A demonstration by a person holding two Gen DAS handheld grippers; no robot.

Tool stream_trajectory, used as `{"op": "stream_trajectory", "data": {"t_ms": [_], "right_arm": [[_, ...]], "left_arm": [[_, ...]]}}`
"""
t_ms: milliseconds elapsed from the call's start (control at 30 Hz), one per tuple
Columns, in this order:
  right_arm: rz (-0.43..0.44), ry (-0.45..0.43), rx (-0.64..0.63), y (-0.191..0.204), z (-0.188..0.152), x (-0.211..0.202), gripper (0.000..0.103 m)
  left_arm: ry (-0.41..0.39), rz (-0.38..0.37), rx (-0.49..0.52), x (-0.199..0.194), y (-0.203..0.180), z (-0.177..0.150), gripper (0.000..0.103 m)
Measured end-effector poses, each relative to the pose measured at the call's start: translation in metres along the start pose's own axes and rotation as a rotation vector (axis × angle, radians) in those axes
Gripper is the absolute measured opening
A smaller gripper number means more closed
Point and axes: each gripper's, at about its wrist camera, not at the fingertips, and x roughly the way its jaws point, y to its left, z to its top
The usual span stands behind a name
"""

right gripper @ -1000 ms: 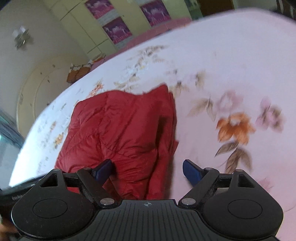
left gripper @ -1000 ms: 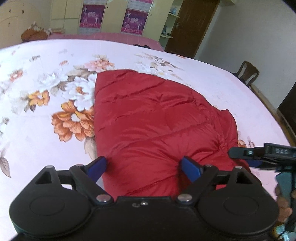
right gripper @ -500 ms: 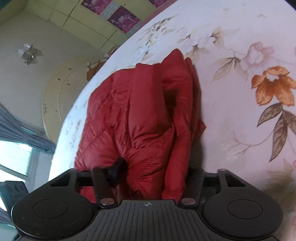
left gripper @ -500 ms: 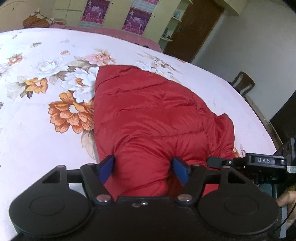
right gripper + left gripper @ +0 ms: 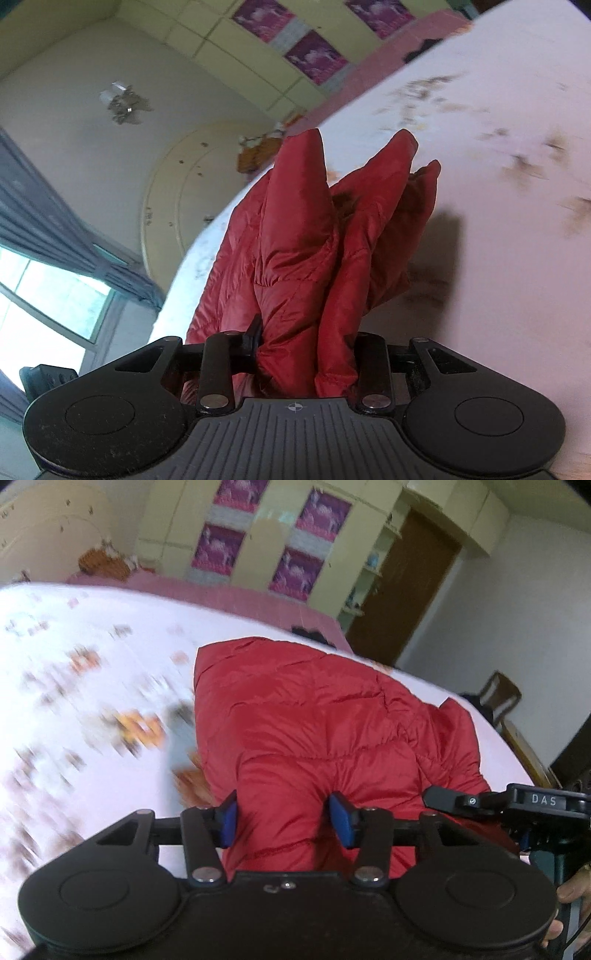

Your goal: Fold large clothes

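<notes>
A red quilted down jacket point(image 5: 317, 723) lies folded on the floral bedsheet point(image 5: 92, 672). My left gripper point(image 5: 283, 818) is shut on the jacket's near edge, with a thick fold bunched between its blue pads. My right gripper point(image 5: 306, 345) is shut on the jacket point(image 5: 306, 236) too and holds its end lifted off the bed, so several layers stand up in folds. The right gripper also shows at the right edge of the left wrist view point(image 5: 517, 801), close beside the left one.
The bed's pink far edge point(image 5: 229, 594) runs before a yellow wardrobe with purple posters point(image 5: 258, 542). A brown door point(image 5: 402, 587) and a wooden chair point(image 5: 498, 698) stand to the right. A curtained window point(image 5: 55, 280) is on the left in the right wrist view.
Both grippers have closed on the jacket's near edge. They have lifted it, and the right end now stands clear of the sheet. Both views have tilted upward.
</notes>
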Motion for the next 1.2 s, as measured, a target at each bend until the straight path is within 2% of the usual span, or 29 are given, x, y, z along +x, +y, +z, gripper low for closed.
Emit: {"op": "stream_trajectory", "data": {"t_ms": [200, 467, 567, 733, 900, 933, 1033, 1200], "right_arm": [[0.033, -0.014, -0.025, 0.068, 0.002, 0.091, 0.033], [0.021, -0.023, 0.011, 0.138, -0.014, 0.236, 0.033], [0.019, -0.019, 0.0, 0.153, -0.013, 0.285, 0.033], [0.017, 0.002, -0.004, 0.161, -0.012, 0.352, 0.033], [-0.031, 0.034, 0.027, 0.142, -0.022, 0.389, 0.033], [-0.032, 0.033, 0.042, 0.136, -0.023, 0.391, 0.037], [-0.067, 0.039, 0.065, 0.126, -0.021, 0.388, 0.048], [-0.132, -0.005, 0.043, 0.13, -0.019, 0.364, 0.056]], "left_arm": [[-0.052, 0.021, 0.013, -0.019, 0.089, 0.049, 0.048], [-0.034, 0.03, 0.048, -0.014, 0.233, 0.116, 0.048], [-0.042, 0.054, 0.049, -0.006, 0.271, 0.133, 0.048], [-0.072, 0.106, 0.092, 0.005, 0.309, 0.147, 0.048], [-0.052, 0.168, 0.179, 0.029, 0.327, 0.134, 0.045], [-0.046, 0.163, 0.197, 0.03, 0.33, 0.129, 0.045], [-0.047, 0.162, 0.241, 0.031, 0.325, 0.122, 0.045], [-0.044, 0.145, 0.23, 0.027, 0.331, 0.129, 0.045]]}}
